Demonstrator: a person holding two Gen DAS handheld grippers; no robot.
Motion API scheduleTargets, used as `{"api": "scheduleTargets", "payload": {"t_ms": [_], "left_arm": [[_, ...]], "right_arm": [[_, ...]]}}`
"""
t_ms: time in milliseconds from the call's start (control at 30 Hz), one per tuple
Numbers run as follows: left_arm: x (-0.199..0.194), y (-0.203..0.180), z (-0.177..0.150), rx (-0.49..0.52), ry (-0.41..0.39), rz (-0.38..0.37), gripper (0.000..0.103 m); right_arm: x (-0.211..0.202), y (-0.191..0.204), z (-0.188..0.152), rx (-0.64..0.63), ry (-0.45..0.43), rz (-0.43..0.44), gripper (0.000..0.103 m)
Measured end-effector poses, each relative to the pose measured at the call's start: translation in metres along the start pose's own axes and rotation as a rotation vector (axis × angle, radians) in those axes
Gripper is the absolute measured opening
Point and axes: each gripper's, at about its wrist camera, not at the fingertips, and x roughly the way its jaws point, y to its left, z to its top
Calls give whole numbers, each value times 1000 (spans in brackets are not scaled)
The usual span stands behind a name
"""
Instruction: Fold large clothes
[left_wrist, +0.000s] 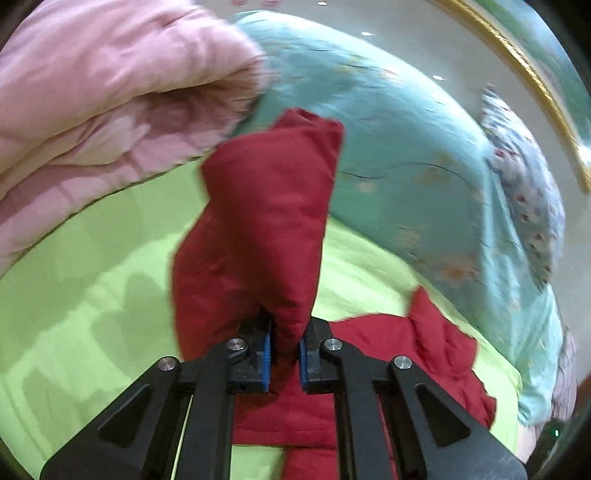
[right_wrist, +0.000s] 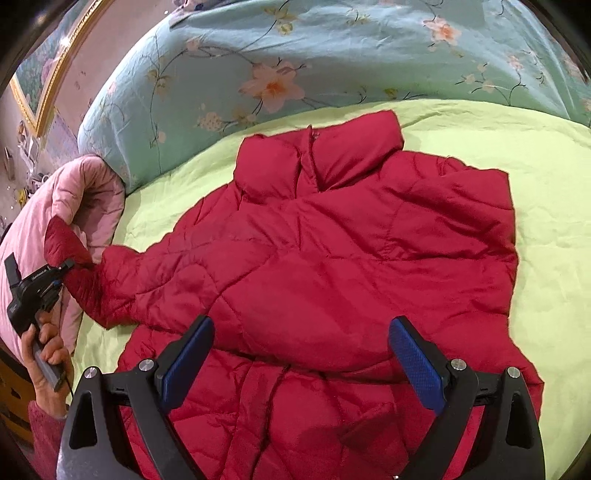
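A: Red puffer jacket (right_wrist: 317, 266) fills the middle of the right wrist view, lying front-up on the lime-green sheet (right_wrist: 546, 206), collar (right_wrist: 332, 155) toward the top of the frame.

B: And the right gripper (right_wrist: 301, 363)? Jaws wide apart at the bottom of the frame, blue pads (right_wrist: 415, 365) showing, nothing between them. It hangs over the jacket's lower half.

A: Now the far left of that view: the left gripper (right_wrist: 64, 267), small, gripped in a hand (right_wrist: 44, 347), with the end of the sleeve (right_wrist: 85, 273) at its tip.

B: The left wrist view confirms it. The left gripper (left_wrist: 285, 350) has its jaws clamped on the red sleeve (left_wrist: 258, 221), fabric pinched between the blue pads (left_wrist: 266, 354), and the sleeve stands up through the centre of the frame.

A: The rest of the jacket (left_wrist: 406, 362) trails off to the lower right there.

B: Behind it, a pink quilt (left_wrist: 92, 110) bunched at the upper left, and a teal floral duvet (left_wrist: 406, 147) across the upper right. Slightly blurred.

A: Same teal duvet (right_wrist: 295, 55) spans the top of the right wrist view, with the pink quilt (right_wrist: 85, 195) at the left edge.
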Motion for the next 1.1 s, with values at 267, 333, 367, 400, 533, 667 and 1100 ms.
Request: {"api": "scheduleTargets", "payload": {"t_ms": [267,333,367,400,533,667,1100], "left_arm": [[0,-58,-21,103,24,-92,6],[0,-70,-29,120,40,-117,6],[-2,-75,-33,129,49,-130,6],[-2,-83,-39,143,59,-143,6],[-6,-118,-61,196,94,-199,6],[-2,-157,-93,249,154,-261,6],[33,-239,-181,417,330,-320,6]], "right_arm": [[-12,-10,3,33,-27,8,97],[-13,-13,3,46,-28,14,97],[-13,-14,3,52,-29,17,97],[-14,-16,3,60,-29,24,97],[-15,-23,3,95,-36,52,97],[-19,-34,3,153,-44,94,96],[-32,-62,9,233,-87,155,96]]}}
